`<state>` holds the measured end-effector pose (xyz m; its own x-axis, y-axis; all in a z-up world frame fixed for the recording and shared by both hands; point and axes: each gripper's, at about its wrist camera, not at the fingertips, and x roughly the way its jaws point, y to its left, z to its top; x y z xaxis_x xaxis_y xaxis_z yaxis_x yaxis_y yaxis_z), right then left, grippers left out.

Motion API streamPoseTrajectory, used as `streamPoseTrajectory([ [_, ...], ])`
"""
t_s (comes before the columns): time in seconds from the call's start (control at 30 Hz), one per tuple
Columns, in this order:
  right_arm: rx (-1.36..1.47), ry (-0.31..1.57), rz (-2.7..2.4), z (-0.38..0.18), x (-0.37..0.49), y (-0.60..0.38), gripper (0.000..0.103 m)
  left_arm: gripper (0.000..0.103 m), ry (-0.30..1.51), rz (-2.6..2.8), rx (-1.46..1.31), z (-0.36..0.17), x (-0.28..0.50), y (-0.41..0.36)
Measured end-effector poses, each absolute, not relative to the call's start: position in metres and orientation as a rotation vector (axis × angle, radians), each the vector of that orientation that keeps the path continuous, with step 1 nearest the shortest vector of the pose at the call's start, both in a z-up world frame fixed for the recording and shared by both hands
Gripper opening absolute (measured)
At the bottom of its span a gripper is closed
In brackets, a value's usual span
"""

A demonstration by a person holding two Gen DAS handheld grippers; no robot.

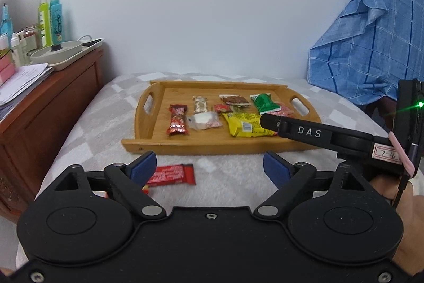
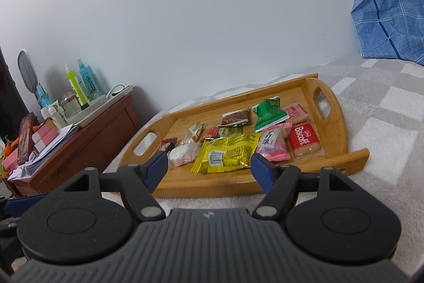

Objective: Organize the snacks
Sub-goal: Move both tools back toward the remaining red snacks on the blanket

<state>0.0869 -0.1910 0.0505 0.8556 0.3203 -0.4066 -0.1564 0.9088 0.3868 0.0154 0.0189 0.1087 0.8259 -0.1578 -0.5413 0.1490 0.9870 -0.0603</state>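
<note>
A wooden tray [image 1: 212,146] lies on a grey checked blanket and holds several wrapped snacks. Among them are a yellow packet [image 2: 225,155], a green packet [image 2: 267,114], a red Biscoff pack [image 2: 304,141] and a red-brown bar [image 1: 177,122]. A red bar [image 1: 172,174] lies on the blanket in front of the tray, partly behind my left gripper's left finger. My left gripper [image 1: 209,167] hangs open above the blanket, holding nothing. My right gripper [image 2: 209,163] is open at the tray's near rim [image 2: 212,184], short of the yellow packet.
A brown wooden cabinet [image 1: 53,102] stands left of the bed, loaded with bottles, papers and a white appliance. A blue checked cloth [image 1: 371,44] drapes over something at the back right. A plain wall rises behind the tray.
</note>
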Motion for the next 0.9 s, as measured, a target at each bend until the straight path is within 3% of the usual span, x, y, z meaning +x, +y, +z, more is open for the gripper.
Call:
streamPoseTrajectory([
  [0.73, 0.182, 0.498, 0.294, 0.036, 0.051, -0.141, 0.083, 0.092, 0.633, -0.049, -0.009, 0.066, -0.001, 0.082],
  [0.9, 0.149, 0.515, 0.301, 0.033, 0.048, -0.128, 0.083, 0.085, 0.657, -0.068, -0.018, 0.054, 0.005, 0.09],
])
